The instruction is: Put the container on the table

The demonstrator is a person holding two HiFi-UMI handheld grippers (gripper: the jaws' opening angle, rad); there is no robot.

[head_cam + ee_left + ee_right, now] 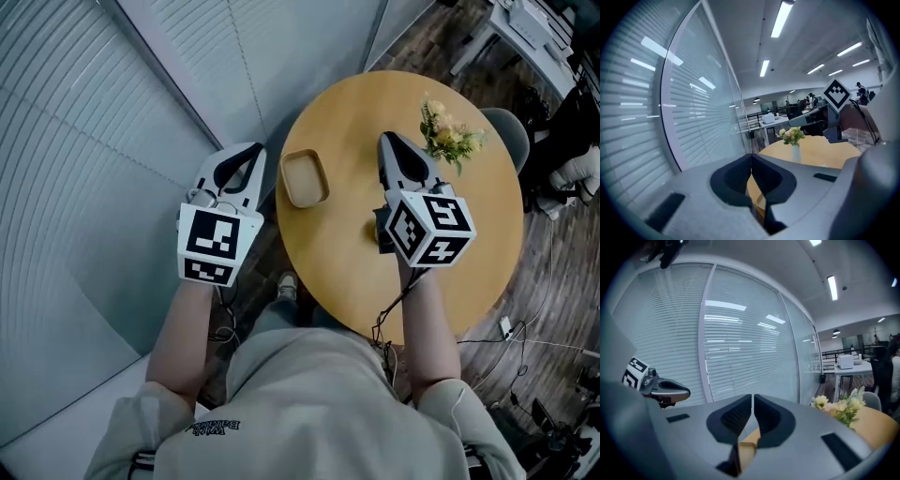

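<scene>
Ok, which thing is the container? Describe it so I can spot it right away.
Find the round wooden table in the head view. Near its left edge lies the container, a shallow tan tray with rounded corners. It lies flat and looks empty, unlike the flowers standing toward the far right side.

- This is looking like an open-plan office: long white ceiling strip lights are glowing in rows overhead.
- The corner is being enclosed by tall glass partition walls with horizontal slatted blinds.
- Further back, white desks are standing in a row, with people standing among them.
- Here a round yellow wooden table is sitting on dark wood-plank flooring, where thin cables are trailing.
</scene>
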